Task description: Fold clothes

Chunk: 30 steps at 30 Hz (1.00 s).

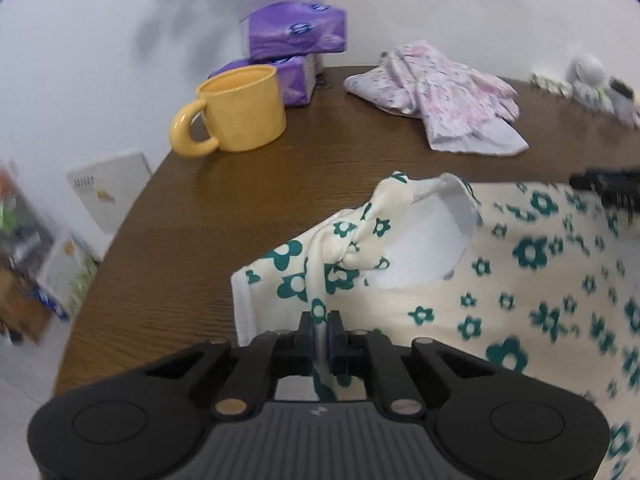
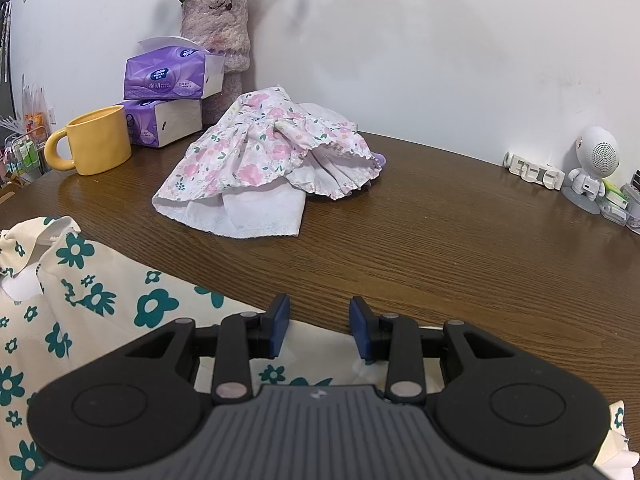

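- The left gripper (image 1: 319, 330) pinches a fold of the cream shirt (image 1: 500, 280) with green flowers, which lies at the near table (image 2: 440, 240) edge.
- The right gripper (image 2: 319, 326) hovers above the shirt's edge, fingers spread.
- Farther back lie a pink floral dress (image 2: 264, 160), a yellow mug (image 2: 98, 140) and purple tissue packs (image 2: 172, 74); their print is too small to read.

A dark wooden table (image 2: 440, 240) stands against a plain white wall (image 2: 400, 40). Soft shadows mark the wall; pale floor (image 1: 24, 384) shows beyond the table's left edge.
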{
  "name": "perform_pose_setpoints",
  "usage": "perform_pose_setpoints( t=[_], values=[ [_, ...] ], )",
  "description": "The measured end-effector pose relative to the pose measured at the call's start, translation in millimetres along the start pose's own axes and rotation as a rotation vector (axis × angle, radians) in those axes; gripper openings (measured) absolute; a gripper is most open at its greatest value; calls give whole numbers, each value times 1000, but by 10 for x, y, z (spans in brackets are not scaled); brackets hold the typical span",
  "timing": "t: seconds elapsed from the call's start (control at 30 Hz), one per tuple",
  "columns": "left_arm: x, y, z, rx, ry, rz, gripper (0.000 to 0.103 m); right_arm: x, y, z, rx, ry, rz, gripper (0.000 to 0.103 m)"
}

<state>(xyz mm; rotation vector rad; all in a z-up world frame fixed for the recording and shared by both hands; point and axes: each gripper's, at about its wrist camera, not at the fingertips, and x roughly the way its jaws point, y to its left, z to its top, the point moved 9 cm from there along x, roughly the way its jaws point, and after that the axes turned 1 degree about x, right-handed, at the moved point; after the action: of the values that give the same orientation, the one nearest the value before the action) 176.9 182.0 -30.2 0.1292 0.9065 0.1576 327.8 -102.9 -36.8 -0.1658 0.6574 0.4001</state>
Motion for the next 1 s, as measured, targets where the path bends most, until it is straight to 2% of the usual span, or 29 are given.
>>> perform_pose_setpoints(
  t=[0.07,0.17,0.2,0.33,0.37,0.4,0.43,0.53,0.63,0.7,0.77,0.8,0.83,0.93,1.0],
  values=[
    [-38,9,-35,18,4,18,6,-1,0,1,0,1,0,33],
    [-103,19,-97,0,22,4,20,0,-1,0,0,0,0,33],
    [-133,16,-119,-14,23,-8,28,0,0,0,0,0,0,33],
    [-233,-41,-287,-45,33,-52,24,1,0,-4,0,-2,-1,33],
    [-261,-48,-311,-41,31,-52,20,0,-1,-5,0,-3,-2,33],
    [-288,-54,-333,-36,28,-51,10,0,-1,-5,0,-3,-2,33],
    [-311,-54,-362,-24,31,-39,5,1,-1,-5,0,-4,-2,33],
    [-374,-46,-450,12,43,-4,4,1,0,-6,-1,-4,-3,33],
    [-447,-8,-507,-8,52,-9,5,0,0,-6,-2,-4,-4,33],
    [-513,17,-543,-58,63,-36,10,0,0,-6,-2,-5,-5,34],
    [-564,21,-575,-106,63,-68,20,-1,1,-7,-3,-5,-6,34],
    [-588,22,-591,-129,63,-83,21,-1,1,-7,-3,-5,-6,34],
    [-590,10,-619,-134,69,-87,21,-1,1,-7,-4,-5,-6,34],
    [-589,-12,-698,-115,78,-87,8,-2,1,-7,-4,-6,-7,34],
    [-621,-13,-723,-83,75,-69,5,-1,2,-8,-4,-6,-7,34]
  ],
)
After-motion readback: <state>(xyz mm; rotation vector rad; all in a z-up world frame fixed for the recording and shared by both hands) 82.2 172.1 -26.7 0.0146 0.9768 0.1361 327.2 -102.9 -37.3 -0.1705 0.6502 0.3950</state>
